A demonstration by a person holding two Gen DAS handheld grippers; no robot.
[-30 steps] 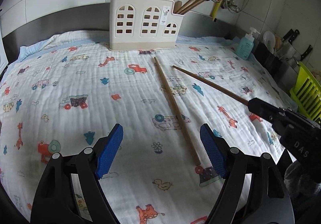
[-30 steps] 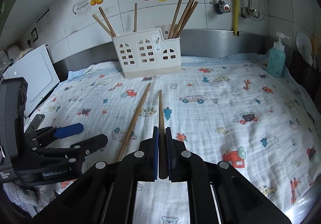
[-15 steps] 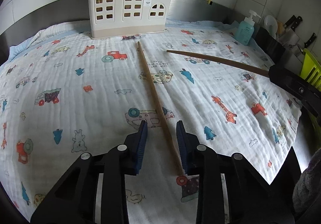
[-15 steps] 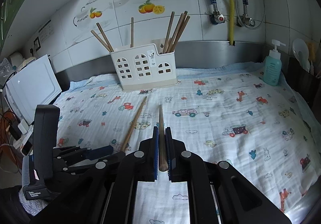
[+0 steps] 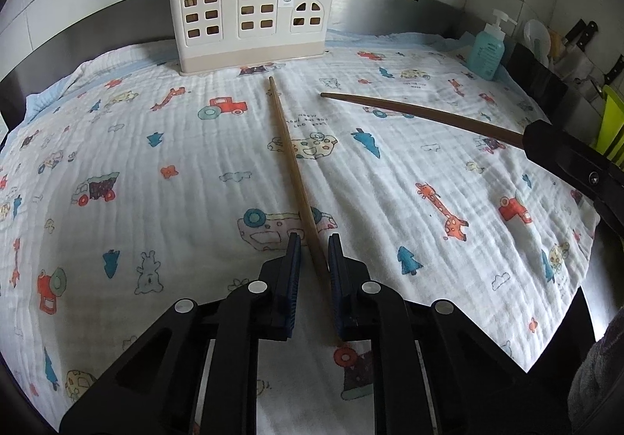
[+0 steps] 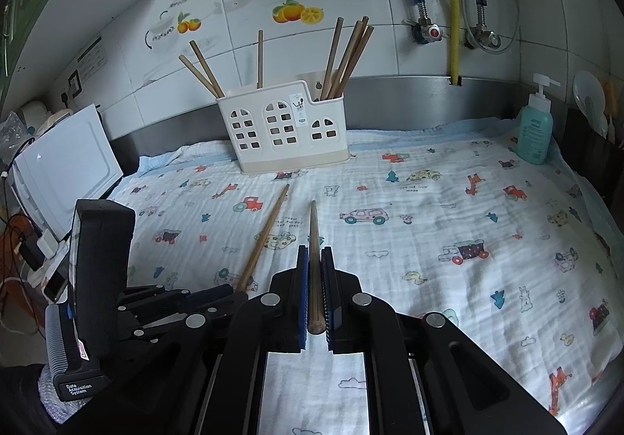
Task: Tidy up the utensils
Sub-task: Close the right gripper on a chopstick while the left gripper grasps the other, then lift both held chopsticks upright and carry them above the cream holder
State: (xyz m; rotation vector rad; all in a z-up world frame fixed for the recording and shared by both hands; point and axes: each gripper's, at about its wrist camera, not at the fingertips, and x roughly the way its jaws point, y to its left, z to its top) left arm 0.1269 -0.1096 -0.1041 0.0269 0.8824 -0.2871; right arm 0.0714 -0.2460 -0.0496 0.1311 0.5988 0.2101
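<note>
left gripper (image 5: 314,240) now closing round lying chopstick (image 5: 292,169) | wide earlier

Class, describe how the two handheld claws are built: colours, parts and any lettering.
Both are black plastic. The left claw and right claw have blue ribbed pads and round silver pivot screws. In the right wrist view, the left unit's tall black housing bears white lettering: Data Acquisition System.
</note>
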